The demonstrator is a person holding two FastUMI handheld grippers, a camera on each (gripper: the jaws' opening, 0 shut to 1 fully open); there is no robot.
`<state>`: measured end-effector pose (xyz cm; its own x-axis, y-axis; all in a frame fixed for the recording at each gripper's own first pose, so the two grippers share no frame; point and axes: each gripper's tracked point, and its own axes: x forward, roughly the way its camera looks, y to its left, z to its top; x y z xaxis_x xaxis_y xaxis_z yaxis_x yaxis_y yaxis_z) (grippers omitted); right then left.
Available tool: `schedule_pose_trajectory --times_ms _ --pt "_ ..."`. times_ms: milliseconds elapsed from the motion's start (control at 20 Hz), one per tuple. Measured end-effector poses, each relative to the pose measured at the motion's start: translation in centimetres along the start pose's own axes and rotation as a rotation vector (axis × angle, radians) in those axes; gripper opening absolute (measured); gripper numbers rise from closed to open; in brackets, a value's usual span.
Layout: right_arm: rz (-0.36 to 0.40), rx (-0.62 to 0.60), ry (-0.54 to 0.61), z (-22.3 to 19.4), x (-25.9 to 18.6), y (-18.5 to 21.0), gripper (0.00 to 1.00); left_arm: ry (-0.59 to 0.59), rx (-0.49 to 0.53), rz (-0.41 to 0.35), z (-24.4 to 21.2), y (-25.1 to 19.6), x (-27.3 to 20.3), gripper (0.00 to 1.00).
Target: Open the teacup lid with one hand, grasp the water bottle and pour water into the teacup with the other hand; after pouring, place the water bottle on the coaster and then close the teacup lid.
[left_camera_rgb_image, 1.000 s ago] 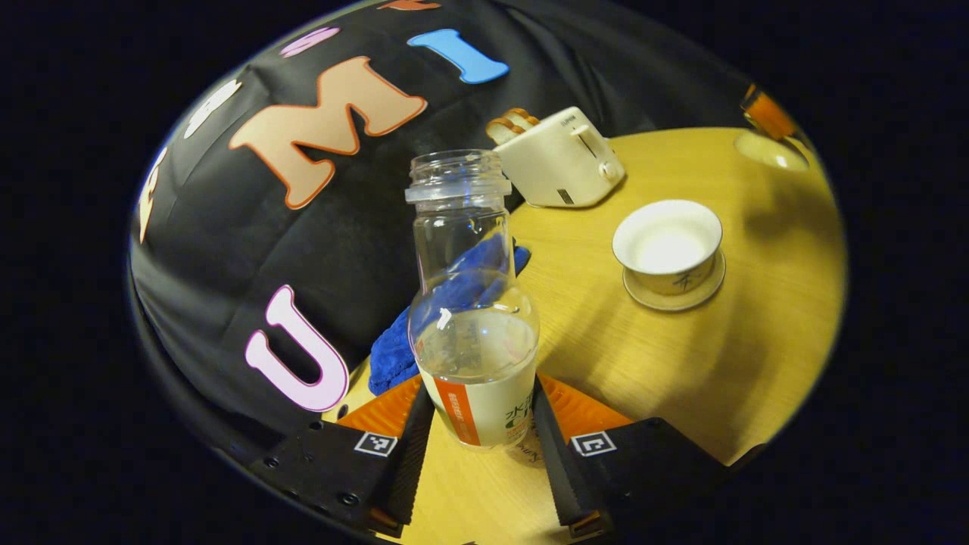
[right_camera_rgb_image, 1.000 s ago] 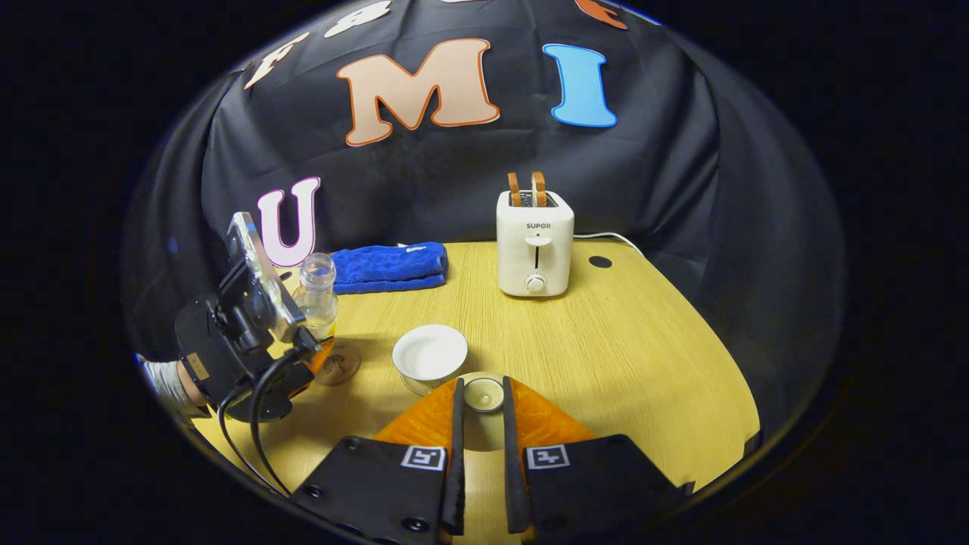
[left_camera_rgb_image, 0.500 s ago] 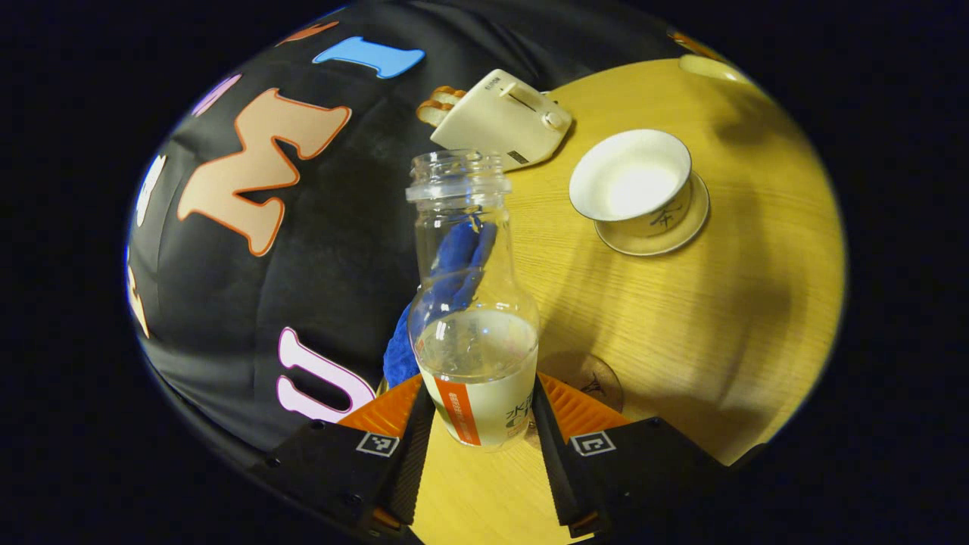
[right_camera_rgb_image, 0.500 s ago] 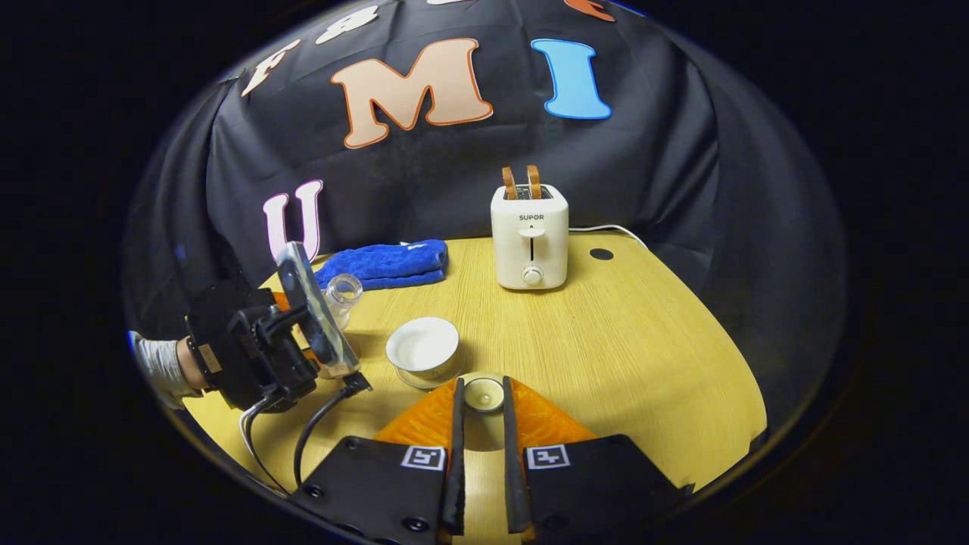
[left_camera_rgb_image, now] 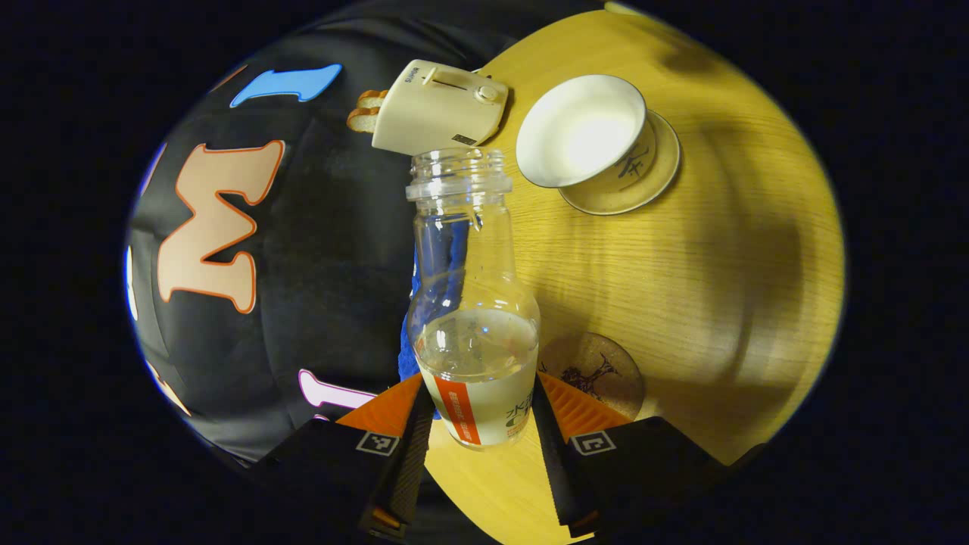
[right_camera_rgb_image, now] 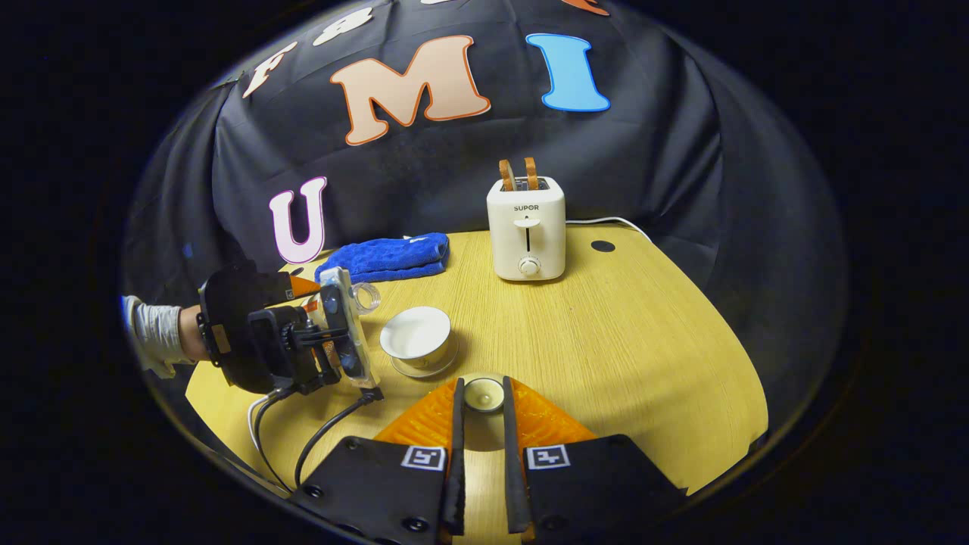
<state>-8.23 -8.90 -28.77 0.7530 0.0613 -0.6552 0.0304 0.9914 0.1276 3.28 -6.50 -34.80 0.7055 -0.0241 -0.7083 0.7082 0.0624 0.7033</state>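
My left gripper [left_camera_rgb_image: 477, 416] is shut on a clear, uncapped water bottle [left_camera_rgb_image: 471, 303] that is part full and tipped over toward the teacup. The white teacup [left_camera_rgb_image: 583, 129] stands open on its saucer [left_camera_rgb_image: 643, 182], just past the bottle's mouth. A round brown coaster [left_camera_rgb_image: 598, 371] lies on the table below the bottle. In the right gripper view, my right gripper [right_camera_rgb_image: 481, 397] is shut on the small white teacup lid [right_camera_rgb_image: 482, 393], held near the teacup [right_camera_rgb_image: 416, 341]. The left gripper [right_camera_rgb_image: 333, 333] and bottle mouth [right_camera_rgb_image: 365, 297] are left of the cup.
A white toaster [right_camera_rgb_image: 527, 235] with toast in its slots stands at the back of the yellow wooden table [right_camera_rgb_image: 621, 341]. A folded blue towel [right_camera_rgb_image: 386, 257] lies at the back left. A sleeved hand [right_camera_rgb_image: 163, 337] holds the left gripper, with cables trailing below.
The left gripper has tilted the bottle further over and carried it closer to the teacup, uncovering the coaster. The right gripper has kept the lid almost still.
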Motion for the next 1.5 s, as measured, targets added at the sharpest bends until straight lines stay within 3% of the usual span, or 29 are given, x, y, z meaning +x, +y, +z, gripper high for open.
schedule_pose_trajectory --times_ms 700,1450,1500 --pt "0.013 0.002 -0.009 -0.9 -0.1 -1.2 0.24 0.101 0.357 0.037 1.3 1.9 -1.3 0.67" --pt "0.027 0.023 -0.006 -1.5 -0.7 -2.2 0.23 0.198 0.601 0.06 2.5 4.4 -2.4 0.67" --pt "0.029 0.022 -0.005 -1.6 -0.8 -2.2 0.27 0.203 0.613 0.059 2.5 4.5 -2.4 0.67"
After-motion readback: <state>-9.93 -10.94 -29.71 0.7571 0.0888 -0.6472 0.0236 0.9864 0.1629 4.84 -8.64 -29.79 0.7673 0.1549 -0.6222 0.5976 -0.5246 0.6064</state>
